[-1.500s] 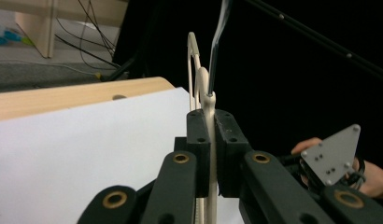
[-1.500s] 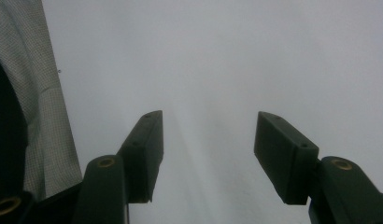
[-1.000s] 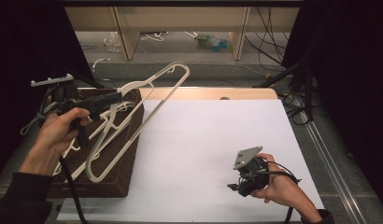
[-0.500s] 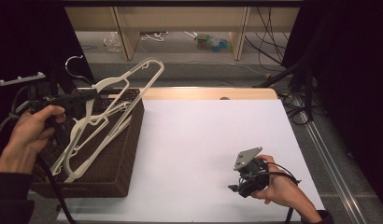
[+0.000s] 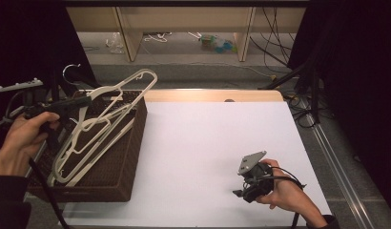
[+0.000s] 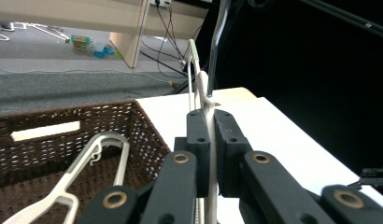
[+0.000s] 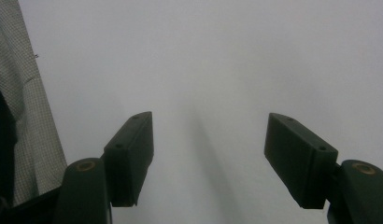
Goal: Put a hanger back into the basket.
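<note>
Above the brown wicker basket (image 5: 122, 162) at the table's left edge, a white plastic hanger (image 5: 118, 98) hangs tilted, its shoulder raised toward the far side and its lower end reaching down among the other hangers (image 5: 84, 148) that lie in the basket. The left gripper (image 5: 81, 101) has it: in the left gripper view the jaws are pressed tight on a thin white bar of the hanger (image 6: 209, 154), which runs up between the pads (image 6: 199, 140) and on past them. The step in hand looks like lifting 1 hanger free of the pile. The next move probably calls for raising it until its low end clears the others, since the frames overlap and could snag, then carrying it to the white table top (image 5: 217, 143).

The right gripper (image 5: 241, 193) rests low on the near right of the table, its jaws standing wide apart with nothing between them, pointing at bare white surface.

How many hangers lie in the basket is hard to count; at least 2 overlap. A metal hook (image 5: 69, 71) shows behind the basket, but which hanger it belongs to I cannot tell.
</note>
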Available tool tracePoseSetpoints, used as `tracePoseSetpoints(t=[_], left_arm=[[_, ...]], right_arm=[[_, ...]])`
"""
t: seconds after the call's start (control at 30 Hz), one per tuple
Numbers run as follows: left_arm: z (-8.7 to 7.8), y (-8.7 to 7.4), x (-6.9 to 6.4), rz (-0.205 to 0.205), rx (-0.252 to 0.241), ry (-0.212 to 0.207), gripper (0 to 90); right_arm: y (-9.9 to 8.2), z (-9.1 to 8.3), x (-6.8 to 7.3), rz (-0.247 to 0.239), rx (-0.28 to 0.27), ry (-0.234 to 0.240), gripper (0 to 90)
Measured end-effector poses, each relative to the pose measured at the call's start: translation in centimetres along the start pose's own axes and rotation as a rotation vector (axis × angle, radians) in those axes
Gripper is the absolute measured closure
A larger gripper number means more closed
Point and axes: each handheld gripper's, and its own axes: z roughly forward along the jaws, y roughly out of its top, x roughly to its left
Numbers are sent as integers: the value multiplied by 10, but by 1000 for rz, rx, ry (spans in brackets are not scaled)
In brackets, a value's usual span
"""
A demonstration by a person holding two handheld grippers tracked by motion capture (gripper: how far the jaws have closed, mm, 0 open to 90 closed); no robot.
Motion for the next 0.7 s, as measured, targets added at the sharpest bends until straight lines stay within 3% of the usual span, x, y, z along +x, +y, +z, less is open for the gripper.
tracePoseSetpoints(t=[0.17,0.5,0.7], left_arm=[[3,-1,11,27,34,26,857],[-3,-11,37,8,32,35,857],[-10,-20,51,-10,7,40,857]], right_arm=[[0,2,0,-3,2,5,342],[-1,3,-1,-3,4,8,342],[-1,5,0,3,10,9,342]])
